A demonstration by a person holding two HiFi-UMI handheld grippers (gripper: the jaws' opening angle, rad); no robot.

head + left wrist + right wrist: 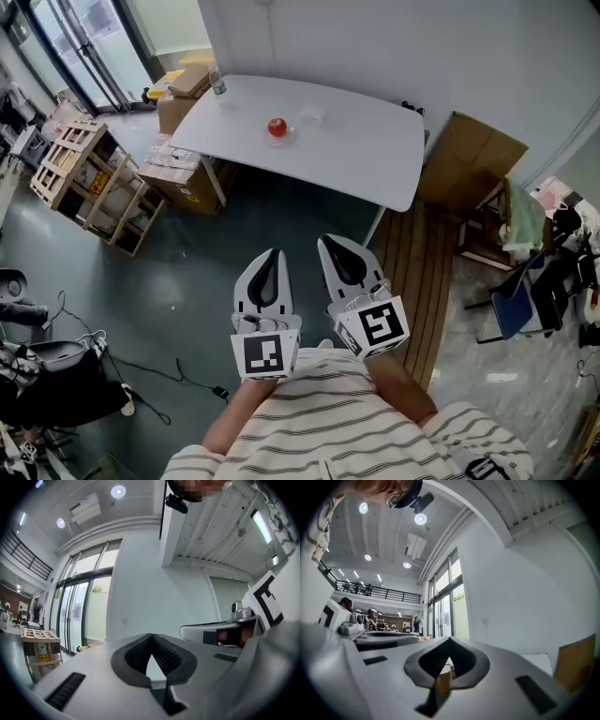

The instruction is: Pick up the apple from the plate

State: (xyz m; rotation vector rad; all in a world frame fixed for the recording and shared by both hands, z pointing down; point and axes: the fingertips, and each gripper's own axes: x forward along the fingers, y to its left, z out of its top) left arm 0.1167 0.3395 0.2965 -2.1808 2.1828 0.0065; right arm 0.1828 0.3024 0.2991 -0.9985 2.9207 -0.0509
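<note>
From the head view I see the apple [277,127], round, red and shiny, sitting on a small pale plate [282,140] whose rim is hard to make out against the table [366,159]. The table is white and smooth with rounded corners. It lies at about 12 o'clock from both tongs and well apart from them.

The left gripper [274,253] has grey matte plastic shells that narrow to a point. Its ribbed black pads [165,656] are pressed together at the tips, with nothing between them. The right gripper [325,243] has the same shape. In its own view the tips also meet, and through the gap behind them I see only a far cardboard box. Both tongs are empty and point level.

At 10 o'clock from the apple stands a small bottle [217,84] near the table edge. Just at 2 o'clock from the apple lies a clear little object [311,115] that I cannot identify.

Rough wooden pallets [89,178] stand at 9 o'clock on the floor. My forearms are cut off by the striped shirt [347,422].
</note>
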